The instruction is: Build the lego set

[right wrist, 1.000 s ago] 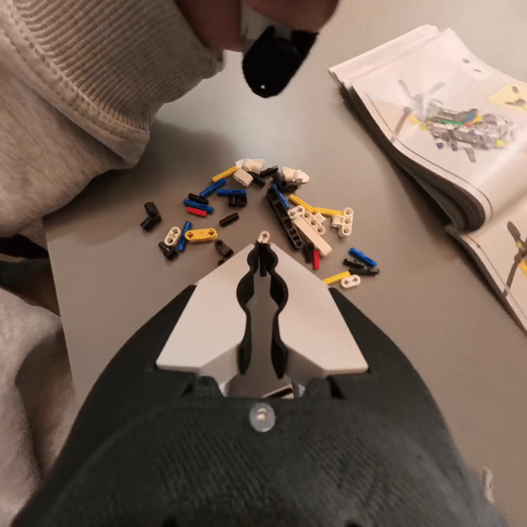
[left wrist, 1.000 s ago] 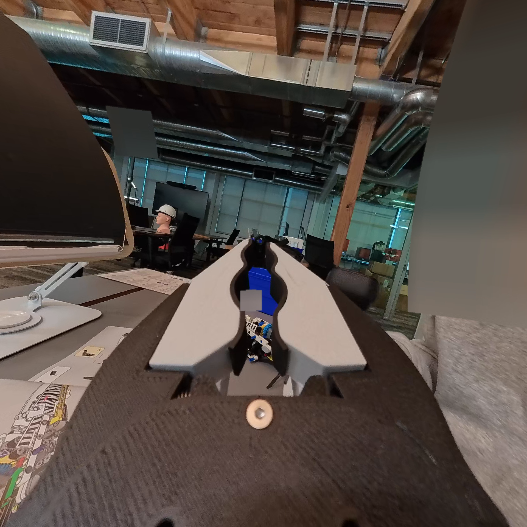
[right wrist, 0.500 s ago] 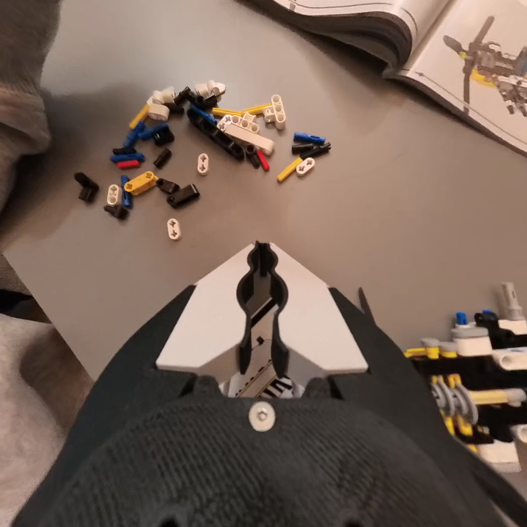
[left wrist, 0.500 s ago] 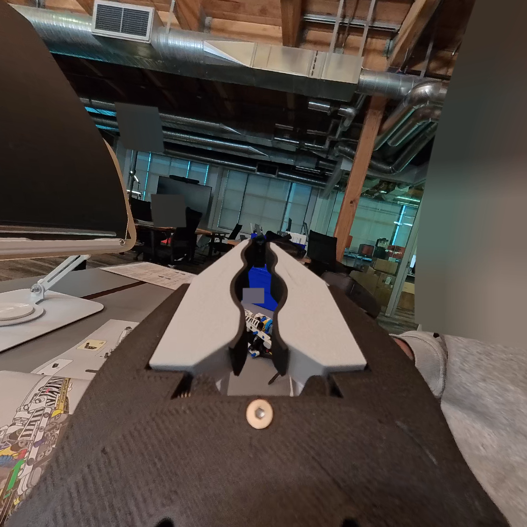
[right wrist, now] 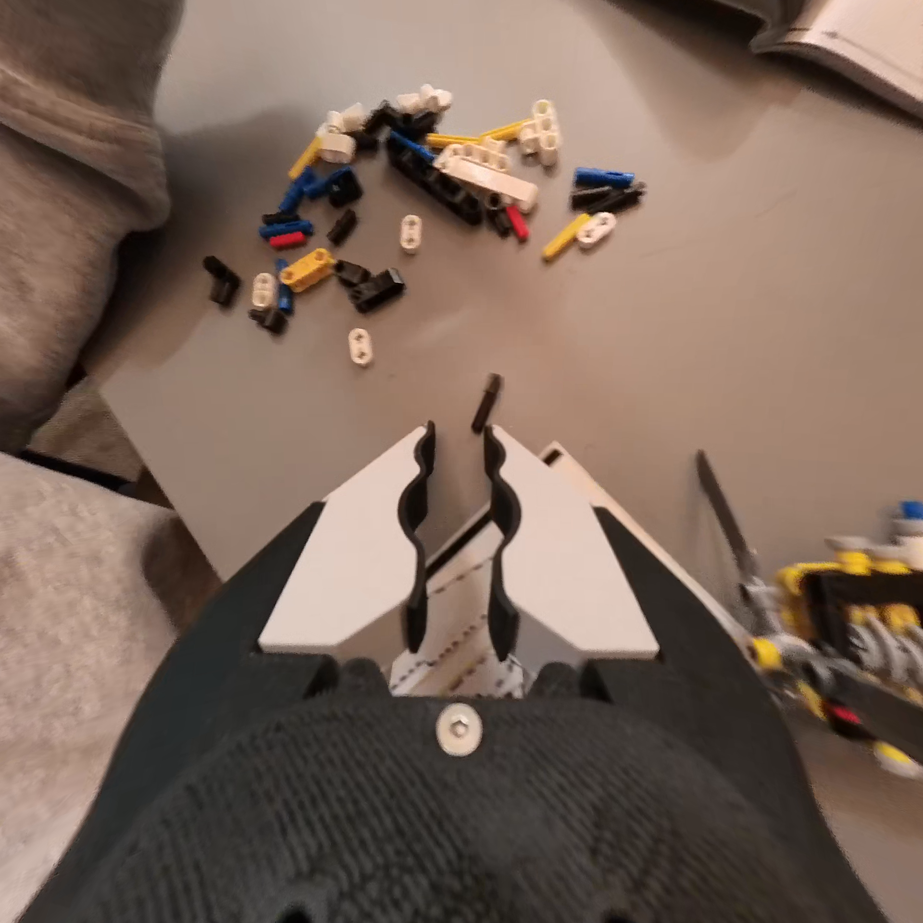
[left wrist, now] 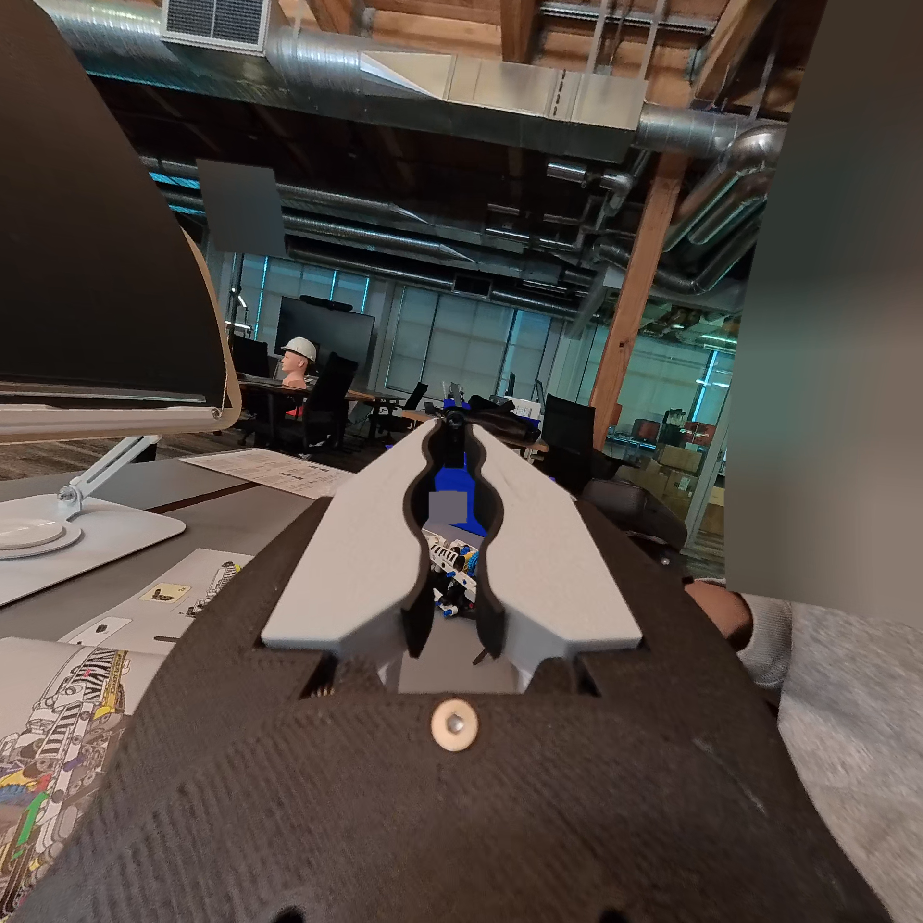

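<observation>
A partly built lego model [right wrist: 849, 644] is seen at the right edge of the right wrist view, blurred, in yellow, black and grey; it is judged to be well short of finished, since many parts remain unused. The loose parts [right wrist: 424, 200] lie in a scatter on the grey table [right wrist: 699, 324], well apart from the model: black, white, blue, yellow and red pins, short beams and connectors. An open instruction booklet [right wrist: 849, 50] is seen beyond the scatter, at the table's far side.

The right gripper [right wrist: 458, 433] is held above the table between the scatter and the model, its fingers spread and nothing between them. A small black pin [right wrist: 487, 402] is seen just past the fingertip on the model's side; whether it lies on the table or is in the air cannot be told. It is judged that this pin is not yet fitted to the model.

In the left wrist view, the left gripper [left wrist: 453, 424] is tilted up towards the room, its fingers pressed nearly together on a small black piece [left wrist: 453, 423] at the tips. A glimpse of a white and blue assembly [left wrist: 452, 564] is caught through the gap below. A printed sheet [left wrist: 60, 709] lies beside this gripper.

Most of the pile is still to be sorted and attached.
</observation>
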Demonstrator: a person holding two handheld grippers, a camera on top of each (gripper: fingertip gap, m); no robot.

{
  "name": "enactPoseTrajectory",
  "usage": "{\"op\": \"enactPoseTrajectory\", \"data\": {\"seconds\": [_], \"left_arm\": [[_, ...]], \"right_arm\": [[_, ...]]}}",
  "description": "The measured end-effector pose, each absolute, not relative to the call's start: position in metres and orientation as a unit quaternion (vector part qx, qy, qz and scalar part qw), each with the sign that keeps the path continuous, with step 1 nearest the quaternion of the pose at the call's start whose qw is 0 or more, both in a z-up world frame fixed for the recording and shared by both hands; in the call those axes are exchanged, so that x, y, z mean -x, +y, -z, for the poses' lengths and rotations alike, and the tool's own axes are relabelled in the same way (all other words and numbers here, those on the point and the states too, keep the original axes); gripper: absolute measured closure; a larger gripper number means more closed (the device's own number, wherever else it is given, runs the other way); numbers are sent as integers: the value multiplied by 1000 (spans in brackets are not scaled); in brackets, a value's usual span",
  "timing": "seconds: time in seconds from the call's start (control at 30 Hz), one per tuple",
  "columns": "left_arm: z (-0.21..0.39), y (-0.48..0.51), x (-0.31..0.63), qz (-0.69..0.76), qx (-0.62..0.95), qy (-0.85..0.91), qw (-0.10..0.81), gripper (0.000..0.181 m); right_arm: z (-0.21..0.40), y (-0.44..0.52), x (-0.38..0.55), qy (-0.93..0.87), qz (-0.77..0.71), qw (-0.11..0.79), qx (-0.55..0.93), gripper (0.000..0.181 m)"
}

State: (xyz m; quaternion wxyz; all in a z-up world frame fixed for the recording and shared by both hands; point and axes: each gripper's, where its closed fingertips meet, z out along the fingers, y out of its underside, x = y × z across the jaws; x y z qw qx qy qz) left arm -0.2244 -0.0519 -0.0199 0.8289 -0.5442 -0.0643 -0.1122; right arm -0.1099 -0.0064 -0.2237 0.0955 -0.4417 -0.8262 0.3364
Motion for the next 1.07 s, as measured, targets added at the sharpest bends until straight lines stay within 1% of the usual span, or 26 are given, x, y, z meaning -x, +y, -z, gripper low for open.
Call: {"op": "enactPoseTrajectory", "data": {"seconds": [0.07,0.1,0.3,0.5,0.7,0.87,1.07], "left_arm": [[20,-51,224,112,545,-64,828,177],[21,-51,224,112,546,-64,828,177],[21,-51,225,110,546,-66,828,177],[20,-53,228,106,540,-73,832,177],[23,-51,228,107,546,-74,827,177],[24,-49,228,111,545,-76,827,177],[18,-57,235,96,524,-88,842,177]], "right_arm": [[219,-25,104,-831,-368,69,413,161],[217,-29,103,-831,-373,70,406,162],[208,-17,114,-839,-364,136,382,168],[206,-23,122,-831,-392,131,373,165],[208,-20,127,-826,-401,169,357,173],[206,-20,126,-810,-434,162,358,174],[205,-17,129,-805,-439,164,364,172]]}}
